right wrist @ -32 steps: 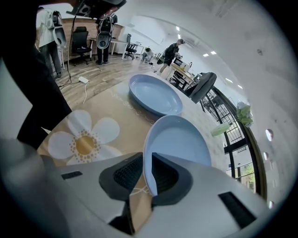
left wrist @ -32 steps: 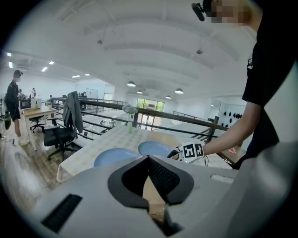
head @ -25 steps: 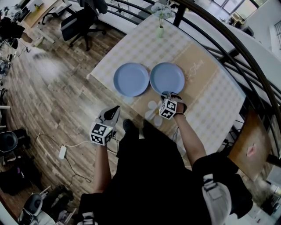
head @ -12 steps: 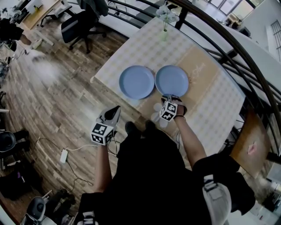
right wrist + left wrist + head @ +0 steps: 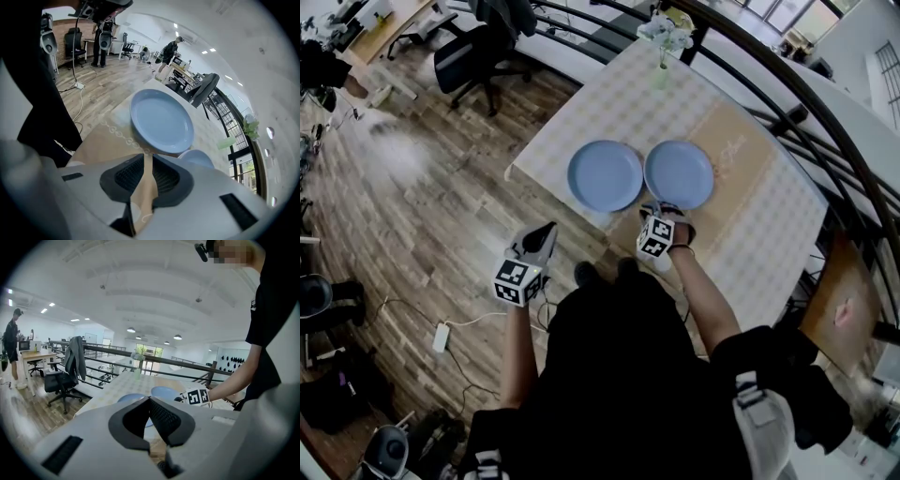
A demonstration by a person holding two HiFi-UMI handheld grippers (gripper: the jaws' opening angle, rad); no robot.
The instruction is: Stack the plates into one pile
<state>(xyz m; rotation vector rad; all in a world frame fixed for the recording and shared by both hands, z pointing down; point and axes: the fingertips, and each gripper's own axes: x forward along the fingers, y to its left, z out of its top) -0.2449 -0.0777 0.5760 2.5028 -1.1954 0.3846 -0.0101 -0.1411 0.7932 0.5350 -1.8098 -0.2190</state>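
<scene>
A checked worktop [image 5: 609, 103] is crossed by a tan runner [image 5: 742, 155]. Two blue plates are laid on it side by side, not stacked: the left plate [image 5: 606, 175] and the right plate [image 5: 679, 174], rims almost touching. The right gripper [image 5: 146, 157] is held just at the right plate's near rim, its jaws barely parted and empty. The left gripper [image 5: 150, 400] is held over the wooden floor [image 5: 441, 206], its jaws closed on nothing.
</scene>
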